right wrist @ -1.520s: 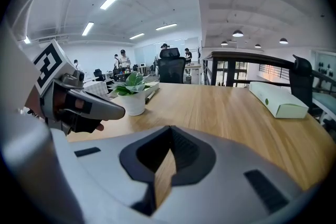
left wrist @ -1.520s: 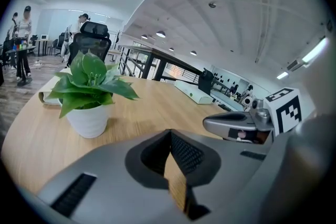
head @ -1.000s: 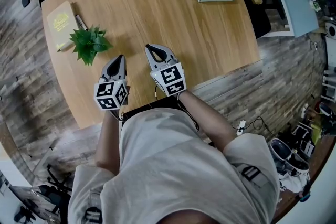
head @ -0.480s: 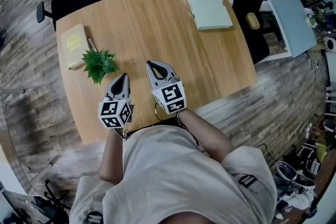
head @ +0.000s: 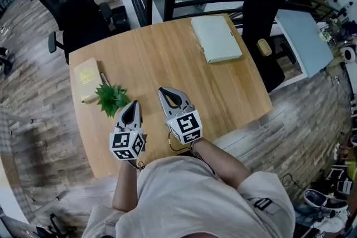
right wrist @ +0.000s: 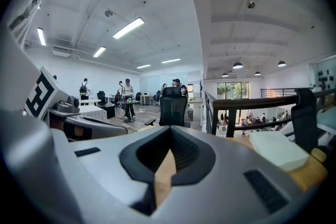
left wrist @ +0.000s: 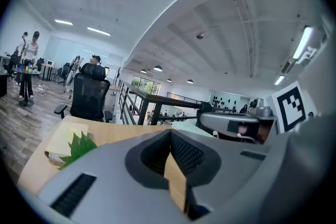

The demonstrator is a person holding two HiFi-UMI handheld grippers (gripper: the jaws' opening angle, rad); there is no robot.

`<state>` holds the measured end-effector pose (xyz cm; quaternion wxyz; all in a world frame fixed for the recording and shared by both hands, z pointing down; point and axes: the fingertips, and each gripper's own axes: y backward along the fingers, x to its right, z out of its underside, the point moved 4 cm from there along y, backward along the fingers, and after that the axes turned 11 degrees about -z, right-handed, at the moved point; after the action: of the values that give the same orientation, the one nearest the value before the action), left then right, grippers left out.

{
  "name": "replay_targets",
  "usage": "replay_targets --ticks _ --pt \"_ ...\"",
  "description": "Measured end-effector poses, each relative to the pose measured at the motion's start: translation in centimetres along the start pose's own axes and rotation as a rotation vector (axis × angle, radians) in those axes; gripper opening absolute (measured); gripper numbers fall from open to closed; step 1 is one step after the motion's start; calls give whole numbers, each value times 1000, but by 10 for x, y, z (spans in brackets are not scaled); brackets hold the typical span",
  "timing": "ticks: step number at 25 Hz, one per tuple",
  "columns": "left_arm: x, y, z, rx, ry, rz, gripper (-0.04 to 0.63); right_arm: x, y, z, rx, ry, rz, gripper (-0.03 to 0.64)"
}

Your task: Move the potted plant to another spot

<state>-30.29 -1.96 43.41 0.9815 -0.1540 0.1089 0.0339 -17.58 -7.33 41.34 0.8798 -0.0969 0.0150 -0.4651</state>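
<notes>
Green potted plant [head: 111, 98] stands on the surface [head: 167, 58] beside a yellow book [head: 87, 72], at ten o'clock from your left tongs [head: 133, 106]. Your left tongs look closed on nothing, your right tongs [head: 165, 92] likewise; grasping and moving remain undone.
</notes>
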Motion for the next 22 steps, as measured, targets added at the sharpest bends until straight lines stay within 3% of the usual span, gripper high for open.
replay_targets --ticks 14,22 --pt "19 11 -67 153 -59 -28 12 7 19 -50 111 53 11 3" --pt "21 12 -73 161 -75 -26 12 17 26 -58 127 63 36 3"
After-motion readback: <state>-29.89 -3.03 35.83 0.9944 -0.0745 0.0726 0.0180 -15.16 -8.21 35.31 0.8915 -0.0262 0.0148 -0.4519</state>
